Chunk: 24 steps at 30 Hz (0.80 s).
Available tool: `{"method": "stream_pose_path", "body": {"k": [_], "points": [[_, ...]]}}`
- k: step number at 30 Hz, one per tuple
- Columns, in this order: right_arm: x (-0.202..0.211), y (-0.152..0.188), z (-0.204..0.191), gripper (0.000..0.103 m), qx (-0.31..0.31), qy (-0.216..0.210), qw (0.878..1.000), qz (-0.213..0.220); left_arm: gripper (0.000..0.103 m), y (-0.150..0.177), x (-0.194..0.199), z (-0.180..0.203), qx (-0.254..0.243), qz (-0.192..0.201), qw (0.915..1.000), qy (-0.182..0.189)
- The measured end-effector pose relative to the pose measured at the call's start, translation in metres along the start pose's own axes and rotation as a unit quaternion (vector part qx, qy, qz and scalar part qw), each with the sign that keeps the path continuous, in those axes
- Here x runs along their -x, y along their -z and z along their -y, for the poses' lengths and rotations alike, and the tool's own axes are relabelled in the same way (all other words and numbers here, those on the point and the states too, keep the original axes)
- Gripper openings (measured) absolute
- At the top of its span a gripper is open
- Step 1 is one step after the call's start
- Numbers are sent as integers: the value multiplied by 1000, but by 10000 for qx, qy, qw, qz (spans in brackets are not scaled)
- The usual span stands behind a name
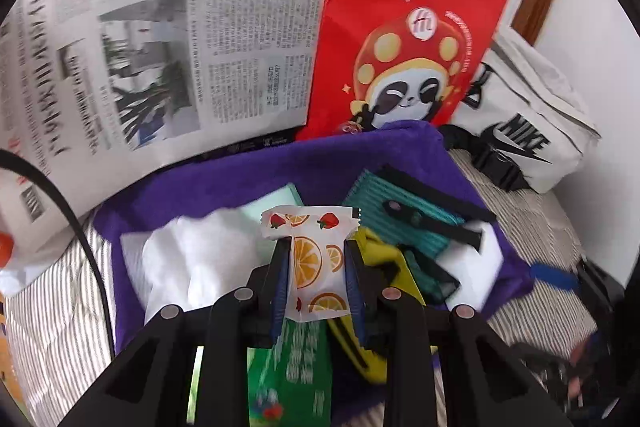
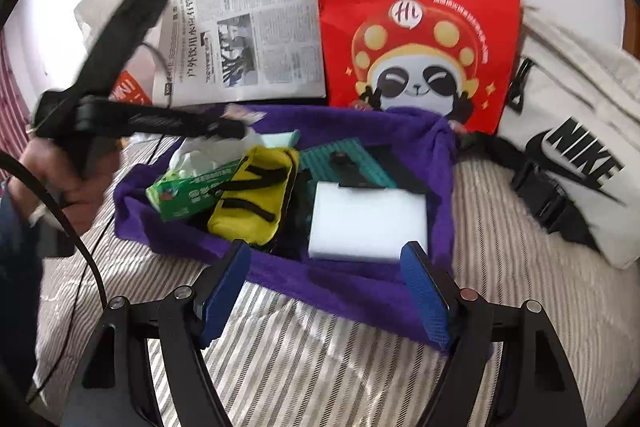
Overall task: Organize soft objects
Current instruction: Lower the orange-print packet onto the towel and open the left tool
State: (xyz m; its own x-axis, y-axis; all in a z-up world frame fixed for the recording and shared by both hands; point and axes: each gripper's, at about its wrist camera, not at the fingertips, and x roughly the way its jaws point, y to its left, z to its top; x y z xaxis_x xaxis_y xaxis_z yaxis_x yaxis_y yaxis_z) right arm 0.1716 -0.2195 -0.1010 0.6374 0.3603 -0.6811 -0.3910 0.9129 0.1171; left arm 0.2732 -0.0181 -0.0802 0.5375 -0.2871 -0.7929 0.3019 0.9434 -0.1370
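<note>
Placement is the step in hand: the left hand-held gripper is clamped on a fruit-print packet above the purple cloth bin on the bed. Better to lower it into the gap beside the white tissue before releasing. The right hand-held gripper stands wide and empty near the white sponge block

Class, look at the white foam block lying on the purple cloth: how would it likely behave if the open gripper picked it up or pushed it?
The white foam block looks like sponge, so it is probably light and would dent under the fingers. Its flat, boxy faces suggest it won't roll. On the purple cloth a push would likely drag and bunch fabric rather than slide cleanly.
</note>
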Motion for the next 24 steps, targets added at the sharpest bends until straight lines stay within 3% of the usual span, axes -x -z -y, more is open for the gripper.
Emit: {"method": "stream_pose_path", "body": {"k": [8, 12, 24], "points": [[1, 4, -1, 78, -51, -114, 9999, 57, 26, -18, -55, 2, -11, -561, 9976, -402], [-1, 5, 3, 78, -78, -31, 10000, -8, 36, -18, -67, 4, -50, -746, 9952, -630], [-4, 8, 24, 78, -489, -23, 9988, -37, 61, -12, -56, 0, 41, -847, 9938, -722]]}}
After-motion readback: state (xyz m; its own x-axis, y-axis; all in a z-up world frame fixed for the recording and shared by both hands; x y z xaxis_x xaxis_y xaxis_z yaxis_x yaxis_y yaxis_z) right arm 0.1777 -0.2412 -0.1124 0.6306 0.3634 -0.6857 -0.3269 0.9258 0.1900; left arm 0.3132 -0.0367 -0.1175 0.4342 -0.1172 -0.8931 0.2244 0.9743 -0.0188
